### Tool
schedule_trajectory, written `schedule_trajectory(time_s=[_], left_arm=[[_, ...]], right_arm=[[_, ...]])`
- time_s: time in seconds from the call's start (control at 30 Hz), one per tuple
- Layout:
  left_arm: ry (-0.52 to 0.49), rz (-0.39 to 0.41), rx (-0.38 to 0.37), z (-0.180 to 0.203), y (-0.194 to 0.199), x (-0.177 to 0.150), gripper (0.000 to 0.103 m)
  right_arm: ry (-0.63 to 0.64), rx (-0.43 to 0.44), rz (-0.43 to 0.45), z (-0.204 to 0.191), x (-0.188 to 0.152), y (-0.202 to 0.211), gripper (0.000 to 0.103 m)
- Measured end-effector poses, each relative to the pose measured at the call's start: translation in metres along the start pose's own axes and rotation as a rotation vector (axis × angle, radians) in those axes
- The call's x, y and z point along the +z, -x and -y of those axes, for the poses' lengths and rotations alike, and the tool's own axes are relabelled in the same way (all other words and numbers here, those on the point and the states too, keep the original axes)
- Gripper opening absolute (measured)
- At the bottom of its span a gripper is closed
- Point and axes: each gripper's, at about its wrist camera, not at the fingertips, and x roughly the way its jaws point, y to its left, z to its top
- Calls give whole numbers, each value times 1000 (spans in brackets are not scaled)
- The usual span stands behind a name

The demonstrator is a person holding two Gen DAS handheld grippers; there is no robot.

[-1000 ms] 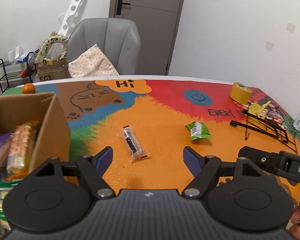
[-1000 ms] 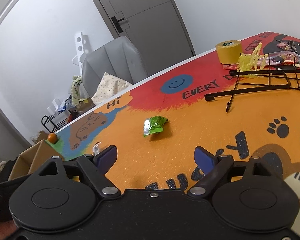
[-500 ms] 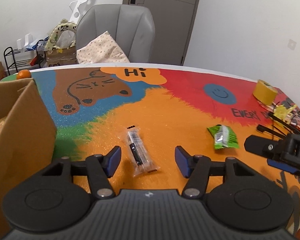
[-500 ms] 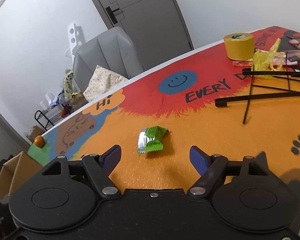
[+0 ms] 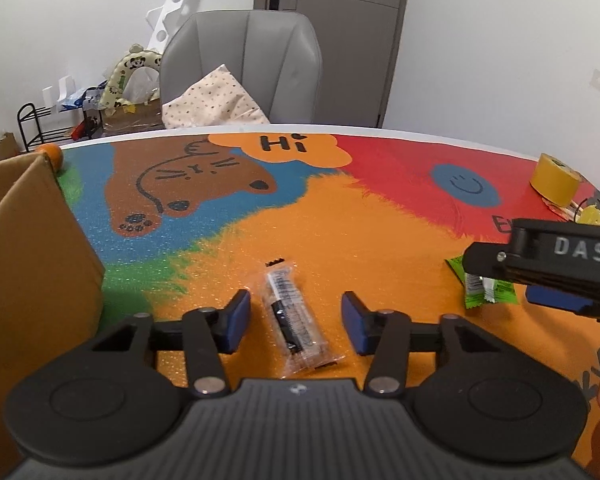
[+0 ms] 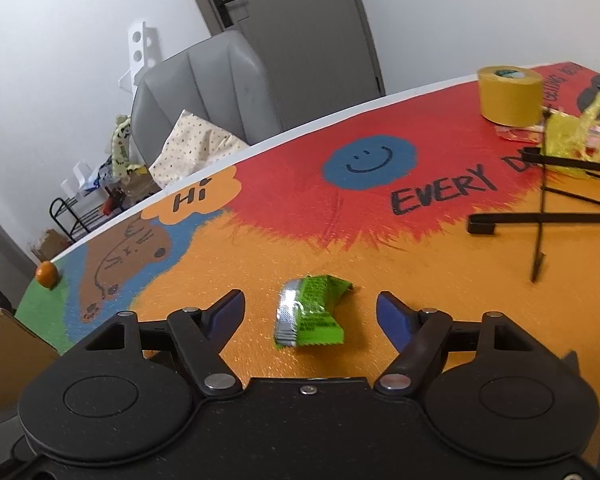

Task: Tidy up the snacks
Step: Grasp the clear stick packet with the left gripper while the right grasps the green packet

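Note:
A clear packet with a dark bar inside lies on the orange part of the table mat. My left gripper is open, its blue pads on either side of the packet, apart from it. A green snack packet lies on the mat, also seen in the left wrist view partly behind the right gripper's body. My right gripper is open, with the green packet between its pads, apart from it. A cardboard box stands at the left.
A yellow tape roll, a black wire rack and yellow wrappers sit at the right. A small orange lies at the table's far left corner. A grey chair with a cushion stands behind the table.
Both grippers have moved forward and down over the table. The clear packet now lies between the left pads and the green packet between the right pads. Both stayed open.

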Motion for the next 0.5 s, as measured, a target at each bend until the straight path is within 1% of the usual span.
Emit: schedule_trajectory(time_s=[0.03, 0.07, 0.1, 0.13, 0.2, 0.3, 0.5], left_arm=[[4, 1, 2, -2, 0, 0, 37], [8, 3, 1, -4, 0, 0, 28], [8, 6, -2, -5, 0, 0, 20], [3, 12, -6, -6, 0, -1, 18], [5, 14, -23, -10, 2, -2, 17], [14, 6, -47, -13, 8, -4, 17], [16, 14, -82, -13, 26, -11, 17]], right_arm=[[3, -7, -15, -1, 0, -3, 44], [0, -9, -28, -2, -1, -6, 36], [-3, -5, -18, -1, -3, -4, 33], [-10, 5, -22, 0, -4, -2, 32], [-19, 30, -8, 1, -9, 6, 30], [-21, 28, 1, -1, -17, 18, 30], [-76, 38, 19, 1, -37, 46, 30]])
